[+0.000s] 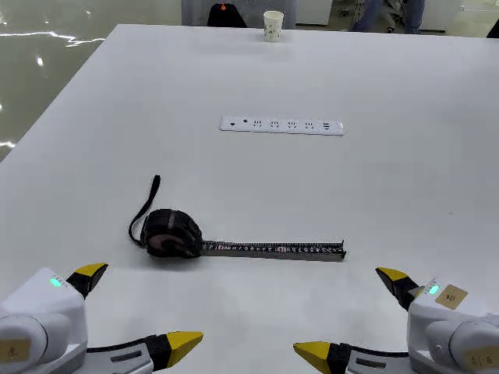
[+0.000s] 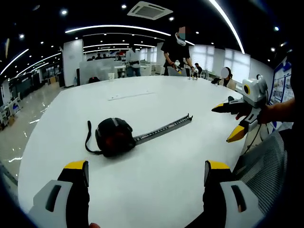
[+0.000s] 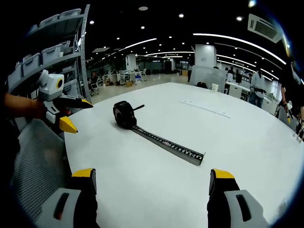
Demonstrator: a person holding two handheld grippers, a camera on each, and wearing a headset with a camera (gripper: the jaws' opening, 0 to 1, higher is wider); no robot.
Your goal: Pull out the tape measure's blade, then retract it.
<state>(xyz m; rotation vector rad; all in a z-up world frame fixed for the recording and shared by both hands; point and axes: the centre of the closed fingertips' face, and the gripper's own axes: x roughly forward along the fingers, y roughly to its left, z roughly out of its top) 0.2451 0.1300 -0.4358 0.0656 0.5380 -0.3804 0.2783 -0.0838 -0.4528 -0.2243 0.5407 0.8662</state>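
tape measure (image 1: 171, 233) laid on table (image 1: 390, 179), blade (image 1: 273, 249) drawn out rightward; left gripper (image 1: 139, 305), right gripper (image 1: 351, 312) held near, jaws spread wide.

A white table (image 1: 405, 156) carried a white power strip (image 1: 281, 125), lying flat near mid-table with its long side across the head view. A paper cup (image 1: 273, 25) stood upright near the far edge, well apart from the strip. Glossy floor (image 1: 31, 78) bordered the table. In the right gripper view, grey shelving (image 3: 66, 57) held storage bins (image 3: 59, 20). A person (image 2: 173, 52) stood beyond the table.
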